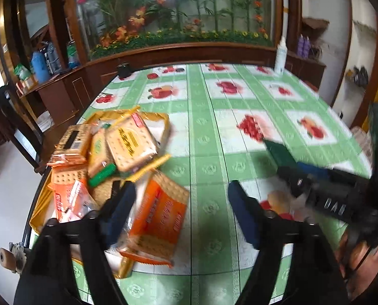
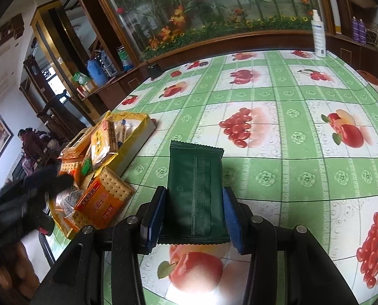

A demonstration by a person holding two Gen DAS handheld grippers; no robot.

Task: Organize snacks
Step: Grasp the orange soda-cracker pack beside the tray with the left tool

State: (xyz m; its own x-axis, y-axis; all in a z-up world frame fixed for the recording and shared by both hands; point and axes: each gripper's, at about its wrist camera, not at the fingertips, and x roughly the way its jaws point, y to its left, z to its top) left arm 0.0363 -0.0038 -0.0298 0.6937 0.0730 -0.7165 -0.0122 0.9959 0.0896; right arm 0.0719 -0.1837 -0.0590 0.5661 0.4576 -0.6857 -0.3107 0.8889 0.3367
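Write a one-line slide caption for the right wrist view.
Right gripper clamps a dark green snack packet above the fruit-print tablecloth, cracker packs heaped at left.

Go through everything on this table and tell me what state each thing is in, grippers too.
Left hand-held gripper: open, empty, beside the orange cracker pack.
Right hand-held gripper: shut on the green snack packet, held above the tablecloth.
Orange cracker pack: sealed, lying partly over the tray's edge.
Yellow tray: piled with cracker packs.
White spray bottle: upright at the table's far edge.
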